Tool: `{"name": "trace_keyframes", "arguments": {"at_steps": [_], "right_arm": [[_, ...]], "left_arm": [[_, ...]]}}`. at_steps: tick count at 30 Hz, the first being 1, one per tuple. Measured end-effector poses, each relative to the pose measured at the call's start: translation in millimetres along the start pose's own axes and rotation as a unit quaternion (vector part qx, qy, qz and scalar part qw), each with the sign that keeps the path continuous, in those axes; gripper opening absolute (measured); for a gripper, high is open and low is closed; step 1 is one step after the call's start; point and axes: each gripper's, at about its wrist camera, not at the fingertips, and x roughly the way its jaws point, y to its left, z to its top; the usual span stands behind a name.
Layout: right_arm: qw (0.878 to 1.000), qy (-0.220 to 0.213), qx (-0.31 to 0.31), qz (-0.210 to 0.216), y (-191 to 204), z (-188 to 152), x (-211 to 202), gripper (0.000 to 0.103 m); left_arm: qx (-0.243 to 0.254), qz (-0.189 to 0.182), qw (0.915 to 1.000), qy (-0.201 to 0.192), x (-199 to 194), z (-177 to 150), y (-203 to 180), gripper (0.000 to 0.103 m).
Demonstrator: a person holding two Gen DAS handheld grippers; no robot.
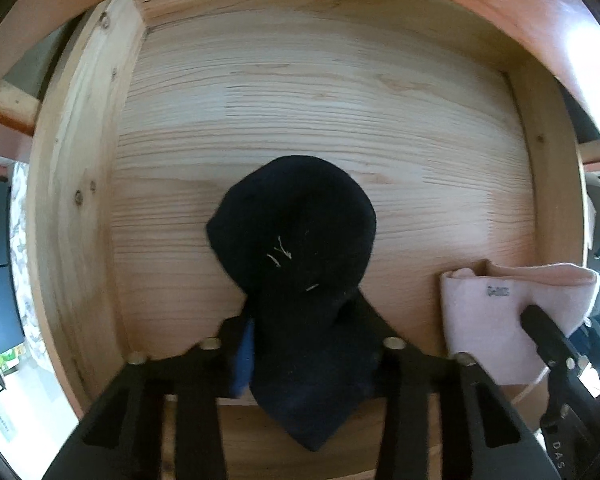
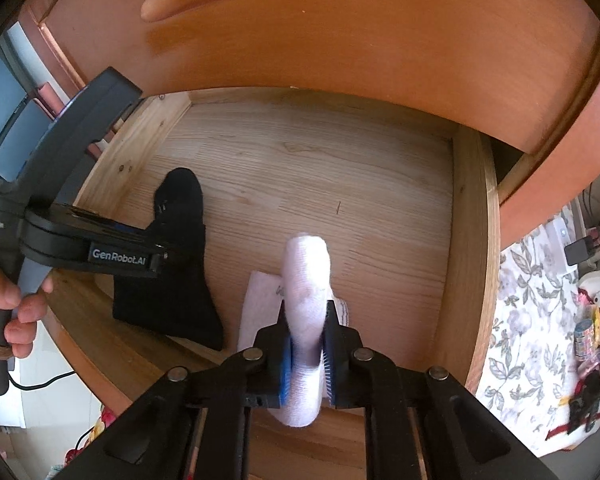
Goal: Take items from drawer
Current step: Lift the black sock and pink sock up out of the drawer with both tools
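Black sock [image 1: 296,256] lengthwise in left fingers' [image 1: 242,354] clamp, toe away; pink sock [image 2: 306,312] likewise in right fingers [image 2: 286,368].

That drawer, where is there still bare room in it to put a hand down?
The back half of the drawer floor is bare, from the black sock to the rear wall. The front edge is crowded: left gripper on that sock, right gripper on the pink sock.

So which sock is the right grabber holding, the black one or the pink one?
The pink sock. The right gripper pinches it between its blue pads, while the black sock is dark and sits in the left gripper.
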Motion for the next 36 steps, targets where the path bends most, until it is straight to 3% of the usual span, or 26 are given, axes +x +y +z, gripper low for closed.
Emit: {"name": "trace_keyframes", "arguments": {"at_steps": [3, 10, 16, 20, 23, 27, 36], "right_arm": [[1.000, -0.002, 0.005, 0.003, -4, -1, -1, 0.013], [1.000, -0.011, 0.017, 0.018, -8, -6, -4, 0.012], [0.998, -0.030, 0.043, 0.041, -18, -11, -14, 0.012], [0.995, -0.049, 0.069, 0.056, -23, -16, -23, 0.012], [0.993, -0.067, 0.082, 0.059, -23, -22, -29, 0.012], [0.989, -0.093, 0.095, 0.071, -21, -28, -40, 0.012], [0.970, -0.178, 0.122, 0.110, -20, -40, -82, 0.012]], "left_arm": [[0.008, -0.006, 0.9999, -0.008, -2, -1, -3, 0.029], [0.002, -0.032, 0.9992, -0.024, -4, -18, 4, 0.027], [-0.032, -0.080, 0.9940, -0.067, -21, -44, 27, 0.027], [-0.035, -0.082, 0.9902, -0.107, -37, -65, 29, 0.027], [-0.041, -0.090, 0.9833, -0.153, -56, -83, 31, 0.027], [-0.063, -0.114, 0.9676, -0.216, -75, -114, 39, 0.027], [-0.068, -0.133, 0.9416, -0.302, -119, -178, 55, 0.026]]}}
